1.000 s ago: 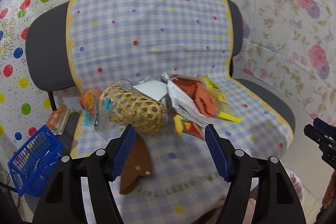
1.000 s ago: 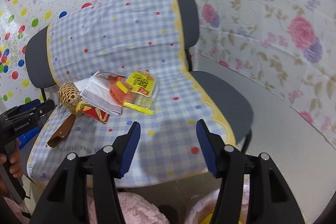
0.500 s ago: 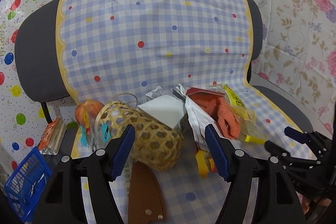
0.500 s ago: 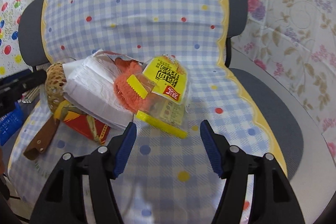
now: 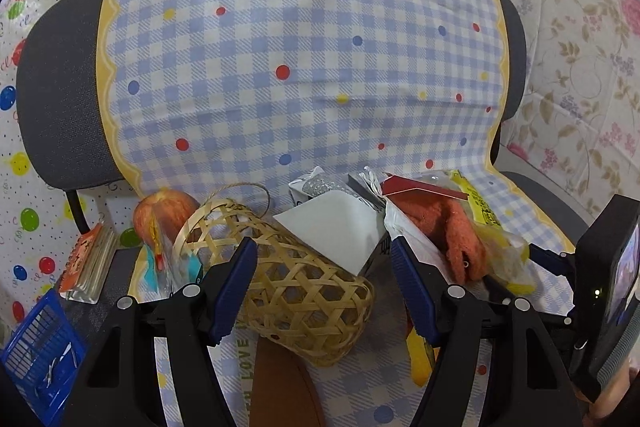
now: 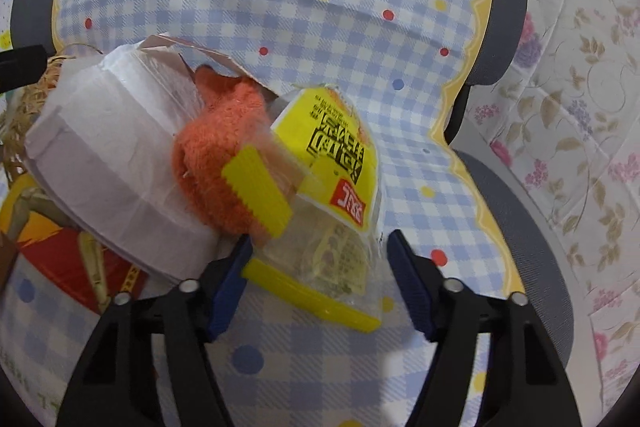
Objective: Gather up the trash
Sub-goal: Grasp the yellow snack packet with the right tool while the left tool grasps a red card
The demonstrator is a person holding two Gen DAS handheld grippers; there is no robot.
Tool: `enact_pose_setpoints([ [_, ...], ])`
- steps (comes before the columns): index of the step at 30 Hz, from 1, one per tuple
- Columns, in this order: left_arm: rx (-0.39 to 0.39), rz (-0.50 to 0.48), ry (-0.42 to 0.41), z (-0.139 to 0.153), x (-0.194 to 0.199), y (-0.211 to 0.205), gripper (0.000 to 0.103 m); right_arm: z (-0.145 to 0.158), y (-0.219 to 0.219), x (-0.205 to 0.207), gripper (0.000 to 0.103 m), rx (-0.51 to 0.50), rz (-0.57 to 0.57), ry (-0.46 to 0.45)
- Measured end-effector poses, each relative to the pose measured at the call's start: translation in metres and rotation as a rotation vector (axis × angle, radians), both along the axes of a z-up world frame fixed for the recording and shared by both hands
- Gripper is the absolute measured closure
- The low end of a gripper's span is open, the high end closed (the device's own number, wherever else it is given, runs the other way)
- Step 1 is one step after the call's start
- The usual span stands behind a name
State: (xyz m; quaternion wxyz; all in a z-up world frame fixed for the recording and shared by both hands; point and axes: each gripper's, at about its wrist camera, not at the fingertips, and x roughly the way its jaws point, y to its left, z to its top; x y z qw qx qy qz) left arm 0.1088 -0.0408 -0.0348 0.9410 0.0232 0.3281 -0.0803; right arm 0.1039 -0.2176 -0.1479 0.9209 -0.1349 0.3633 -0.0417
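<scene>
A pile of trash lies on a chair seat covered with a blue checked cloth [image 5: 304, 67]. My left gripper [image 5: 322, 291] is open, its jaws either side of a woven bamboo basket [image 5: 304, 291] and a white paper piece [image 5: 340, 231]. An orange fuzzy cloth [image 5: 448, 227] lies to the right. My right gripper [image 6: 316, 279] is open around a clear and yellow snack wrapper [image 6: 340, 227], next to the orange cloth [image 6: 224, 167] and a white paper bag [image 6: 108, 155]. A red and yellow wrapper [image 6: 52, 259] lies underneath.
A brown leather piece [image 5: 284, 387] lies on the seat in front of the basket. An apple [image 5: 160, 211] sits at the seat's left edge. A blue plastic basket [image 5: 36, 351] and a notebook [image 5: 88, 259] are at the left. Floral wallpaper [image 6: 580, 107] is on the right.
Both grippers have moved forward toward the pile. The left now straddles the basket and the right now straddles the yellow wrapper. Both stay open.
</scene>
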Motion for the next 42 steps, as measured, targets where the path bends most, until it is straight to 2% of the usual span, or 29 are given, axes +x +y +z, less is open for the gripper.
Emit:
enact_pose_setpoints([
  [1,-0.002,0.001,0.001,0.000,-0.001,0.001,0.033,0.002,-0.002,-0.002,0.067,0.005,-0.003,-0.007],
  [2,-0.002,0.002,0.000,0.001,-0.002,0.002,0.033,0.004,-0.005,-0.004,0.072,0.014,-0.006,-0.014],
  [3,-0.002,0.003,-0.001,0.003,-0.005,0.003,0.033,0.006,-0.010,-0.007,0.087,0.026,-0.012,-0.024],
  [7,0.000,-0.002,-0.009,0.009,-0.017,0.004,0.033,0.025,-0.034,-0.034,0.100,0.148,-0.066,-0.097],
  [11,0.005,-0.025,-0.015,0.013,-0.026,-0.003,0.033,0.051,-0.065,-0.068,0.101,0.334,-0.118,-0.176],
  [14,0.019,-0.046,-0.019,0.016,-0.026,-0.016,0.033,0.067,-0.074,-0.088,0.101,0.394,-0.138,-0.226],
  [19,0.073,-0.119,-0.025,0.022,-0.010,-0.049,0.033,0.080,-0.072,-0.100,0.101,0.400,-0.156,-0.281],
  [21,0.127,-0.153,-0.023,0.021,-0.002,-0.065,0.033,0.078,-0.072,-0.097,0.101,0.417,-0.153,-0.274],
  [25,0.282,-0.220,-0.033,0.011,0.015,-0.093,0.033,0.073,-0.076,-0.089,0.101,0.441,-0.158,-0.254],
  [31,0.382,-0.302,0.004,-0.007,0.043,-0.111,0.035,0.065,-0.081,-0.075,0.101,0.458,-0.163,-0.236],
  [38,0.507,-0.394,-0.004,-0.024,0.055,-0.133,0.054,0.056,-0.087,-0.061,0.101,0.484,-0.159,-0.213],
  [39,0.523,-0.410,-0.007,-0.026,0.057,-0.136,0.060,0.056,-0.087,-0.059,0.101,0.487,-0.157,-0.209],
  [42,0.540,-0.413,-0.025,-0.027,0.058,-0.140,0.085,0.056,-0.085,-0.061,0.101,0.492,-0.151,-0.214],
])
